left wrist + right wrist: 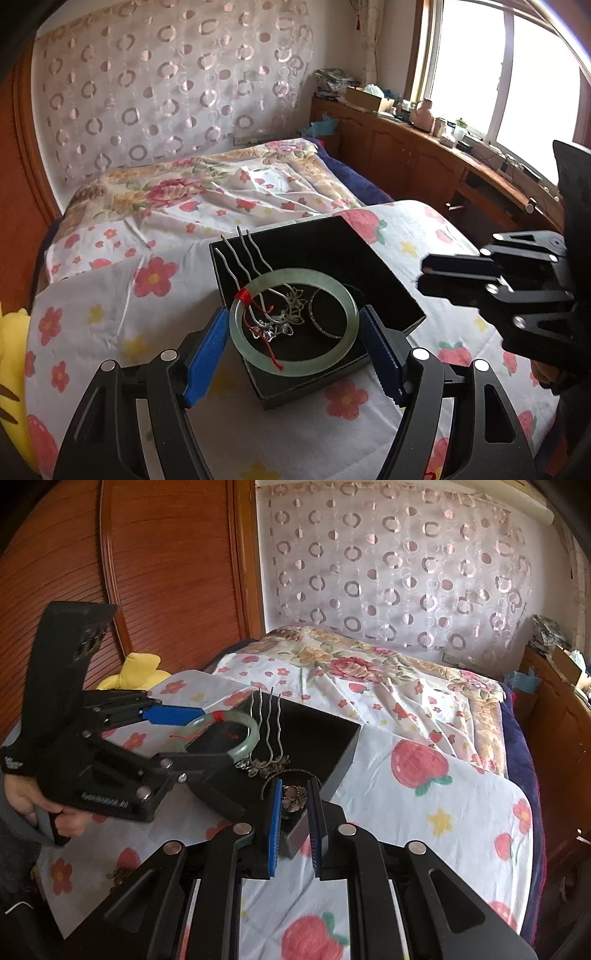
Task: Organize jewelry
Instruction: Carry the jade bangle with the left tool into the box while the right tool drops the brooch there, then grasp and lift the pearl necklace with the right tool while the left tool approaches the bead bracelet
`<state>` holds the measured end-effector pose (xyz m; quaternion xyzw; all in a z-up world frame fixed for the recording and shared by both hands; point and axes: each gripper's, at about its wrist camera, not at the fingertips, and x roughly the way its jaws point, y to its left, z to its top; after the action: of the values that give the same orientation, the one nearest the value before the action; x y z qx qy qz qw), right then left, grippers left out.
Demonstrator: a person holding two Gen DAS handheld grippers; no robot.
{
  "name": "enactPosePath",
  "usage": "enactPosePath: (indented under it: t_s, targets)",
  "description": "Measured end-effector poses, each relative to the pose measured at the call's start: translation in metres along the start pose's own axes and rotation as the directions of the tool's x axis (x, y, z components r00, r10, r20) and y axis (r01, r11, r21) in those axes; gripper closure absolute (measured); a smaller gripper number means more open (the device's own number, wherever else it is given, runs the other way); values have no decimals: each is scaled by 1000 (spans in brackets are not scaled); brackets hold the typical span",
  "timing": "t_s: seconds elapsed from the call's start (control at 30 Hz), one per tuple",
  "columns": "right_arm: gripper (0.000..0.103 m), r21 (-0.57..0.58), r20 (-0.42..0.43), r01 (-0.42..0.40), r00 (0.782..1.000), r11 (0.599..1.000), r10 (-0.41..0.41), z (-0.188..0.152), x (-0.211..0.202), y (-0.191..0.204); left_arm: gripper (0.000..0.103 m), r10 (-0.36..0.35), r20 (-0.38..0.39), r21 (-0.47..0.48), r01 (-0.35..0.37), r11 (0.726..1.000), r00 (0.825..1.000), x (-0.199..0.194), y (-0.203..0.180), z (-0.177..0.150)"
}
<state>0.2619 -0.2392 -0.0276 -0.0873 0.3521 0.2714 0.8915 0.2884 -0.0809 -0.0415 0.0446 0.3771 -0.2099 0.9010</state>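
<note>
A pale green jade bangle (293, 323) with a red thread is held across its width between the blue pads of my left gripper (294, 325), just above the open black jewelry box (332, 240). Inside the box lie a silver hair comb (251, 258), a thin silver bangle (325, 317) and a chain. In the right wrist view the bangle (243, 734) hangs over the box (343, 753) in the left gripper. My right gripper (294, 797) is nearly closed with nothing between its pads, over the box's near corner above a flower ornament (291, 797). It also shows in the left wrist view (424, 271).
The box sits on a floral sheet (129, 332) on a bed. A yellow plush (136, 668) lies at the left edge. A wooden cabinet (406, 147) with clutter runs under the window on the right. A small dark ornament (118, 875) lies on the sheet.
</note>
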Motion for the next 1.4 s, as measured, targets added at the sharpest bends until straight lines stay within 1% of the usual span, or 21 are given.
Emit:
enactPosePath:
  t_s: [0.1, 0.4, 0.57, 0.77, 0.93, 1.0, 1.07, 1.1, 1.13, 1.2, 1.23, 1.4]
  targets:
    - [88, -7, -12, 0, 1000, 1000, 0, 3, 9, -1, 34, -5, -5, -3, 5, 1000, 1000, 3, 4, 0]
    - [88, -12, -37, -13, 999, 1000, 12, 15, 35, -6, 34, -14, 33, -12, 14, 1000, 999, -7, 11, 1]
    - [88, -23, -47, -10, 999, 1000, 9, 25, 49, -7, 34, 12, 55, -20, -10, 1000, 998, -19, 20, -3]
    - [88, -38, -49, -2, 999, 999, 0, 34, 65, -8, 34, 35, 49, -43, -33, 999, 998, -27, 32, -13]
    - [87, -44, -39, 16, 999, 999, -18, 39, 69, -11, 34, 51, 41, -65, -48, 997, 998, -33, 40, -24]
    - [83, -40, -34, 24, 999, 999, -25, 40, 68, -12, 34, 53, 39, -71, -50, 996, 998, -35, 42, -27]
    - [67, -34, -18, 24, 1000, 999, -24, 41, 62, -14, 33, 57, 39, -75, -54, 996, 998, -37, 42, -30]
    - [64, -34, -8, 28, 1000, 999, -28, 42, 59, -15, 33, 58, 39, -77, -55, 995, 998, -38, 42, -32]
    - [63, -34, -1, 32, 999, 999, -32, 42, 55, -16, 32, 60, 40, -79, -57, 995, 997, -39, 42, -34]
    - [63, -27, 5, 35, 999, 999, -34, 41, 47, -16, 28, 65, 43, -81, -62, 995, 997, -43, 40, -38]
    - [63, -21, 11, 38, 999, 999, -37, 39, 42, -15, 27, 67, 47, -82, -63, 995, 997, -46, 38, -40]
    - [63, 7, 24, 49, 999, 999, -49, 23, 10, -6, 26, 66, 55, -85, -61, 995, 996, -58, 30, -53]
